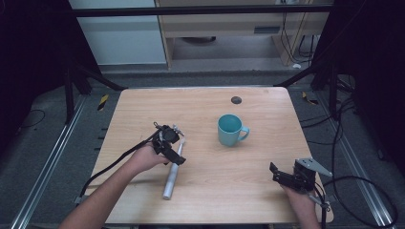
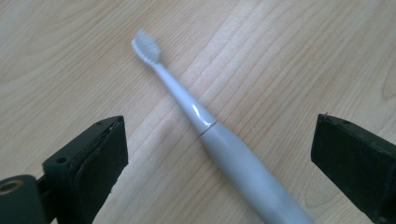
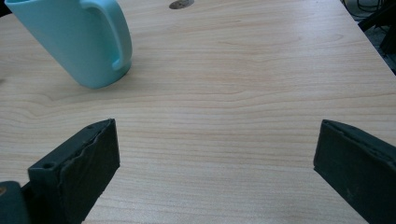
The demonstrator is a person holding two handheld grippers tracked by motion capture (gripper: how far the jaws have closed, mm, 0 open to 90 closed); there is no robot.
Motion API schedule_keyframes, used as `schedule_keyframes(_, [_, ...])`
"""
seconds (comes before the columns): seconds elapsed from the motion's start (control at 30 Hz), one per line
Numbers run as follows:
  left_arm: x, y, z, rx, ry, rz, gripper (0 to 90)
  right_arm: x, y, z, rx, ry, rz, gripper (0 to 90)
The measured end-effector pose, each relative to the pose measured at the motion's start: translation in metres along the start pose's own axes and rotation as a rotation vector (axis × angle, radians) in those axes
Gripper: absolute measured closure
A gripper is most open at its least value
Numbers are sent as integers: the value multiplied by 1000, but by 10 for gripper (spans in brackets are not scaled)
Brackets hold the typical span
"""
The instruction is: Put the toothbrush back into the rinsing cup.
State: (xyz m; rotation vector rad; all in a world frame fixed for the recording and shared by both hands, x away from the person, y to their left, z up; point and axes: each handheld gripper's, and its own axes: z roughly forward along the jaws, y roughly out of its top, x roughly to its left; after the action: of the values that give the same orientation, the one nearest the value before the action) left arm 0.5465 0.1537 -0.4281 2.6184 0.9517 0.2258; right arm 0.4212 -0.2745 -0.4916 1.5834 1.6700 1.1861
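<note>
Toothbrush (image 2: 219, 135) is laid flat on the table (image 1: 205, 102), left of the mug (image 1: 231, 130), between the spread jaws of the left gripper (image 1: 173, 153), ungripped. The right gripper (image 1: 282, 174) is held released, near the table's right edge.

Premises: a laboratory or test bay set up for recorded work, not a dwelling. A small wooden desk (image 1: 200, 119) with rounded corners stands on grey floor inside a metal frame: aluminium rails (image 1: 45, 164) run along the floor past its left and right edges, and black struts (image 1: 95, 78) brace the uprights beyond its far corners. Dark curtains (image 1: 28, 52) close both sides. Loose cables (image 1: 363, 191) lie on the floor. Yellow-and-black hazard tape (image 1: 102, 101) marks the floor. Beyond the far edge stands pale office furniture (image 1: 215, 26).
</note>
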Motion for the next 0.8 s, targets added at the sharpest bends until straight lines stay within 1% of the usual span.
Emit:
schedule_keyframes(0.03, [1, -1, -1, -7, 3, -29, 33, 0, 0, 0, -2, 0, 1, 7])
schedule_keyframes(0.07, [2, -2, -3, -10, 4, -69, 34, 0, 0, 0, -2, 1, 1, 6])
schedule_keyframes(0.1, [3, -2, -4, -8, 5, -98, 34, 0, 0, 0, -1, 2, 1, 6])
schedule_keyframes(0.13, [3, -3, -4, -2, 2, -123, 34, 0, 0, -1, -2, 3, 2, 7])
schedule_keyframes(0.17, [3, -4, -5, 4, 0, -139, 35, 0, 0, -1, -2, 3, -1, 6])
schedule_keyframes(0.23, [3, -5, -4, 32, -7, -194, 35, 1, 0, -1, -1, 6, -2, 6])
schedule_keyframes(0.27, [3, -6, -4, 53, -8, -223, 36, 1, 0, -1, -1, 8, -1, 7])
schedule_keyframes(0.3, [2, -6, -2, 81, -5, -247, 36, 1, 0, -1, -1, 9, -2, 6])
schedule_keyframes(0.33, [2, -7, -1, 97, 0, -276, 37, 2, 0, -1, -2, 10, -3, 6])
schedule_keyframes(0.4, [1, -9, 1, 125, 11, -316, 39, 2, 1, -2, -7, 14, 2, 6])
schedule_keyframes(0.43, [0, -9, 3, 129, 28, -348, 39, 1, 1, -2, -8, 14, 1, 6])
schedule_keyframes(0.47, [0, -11, 4, 131, 28, -375, 39, 1, 1, -3, -11, 12, 4, 6])
schedule_keyframes(0.5, [1, -12, 5, 131, 16, -404, 39, 1, 1, -4, -13, 15, 8, 6])
schedule_keyframes(0.53, [0, -14, 7, 136, 21, -440, 39, 0, 1, -5, -17, 14, 11, 7])
schedule_keyframes(0.57, [0, -15, 9, 150, 39, -460, 38, 0, 1, -5, -20, 15, 15, 7])
schedule_keyframes(0.6, [-1, -16, 10, 154, 48, -476, 38, -1, 1, -6, -19, 14, 15, 8])
schedule_keyframes(0.63, [-2, -17, 11, 162, 46, -500, 38, -1, 1, -6, -21, 15, 18, 8])
schedule_keyframes(0.67, [-2, -18, 11, 167, 32, -509, 38, -1, 1, -6, -23, 17, 22, 8])
schedule_keyframes(0.7, [-4, -19, 12, 167, 11, -532, 38, -1, 1, -7, -23, 17, 21, 9])
schedule_keyframes(0.8, [-7, -20, 11, 171, -5, -571, 37, 0, 1, -6, -23, 24, 16, 9])
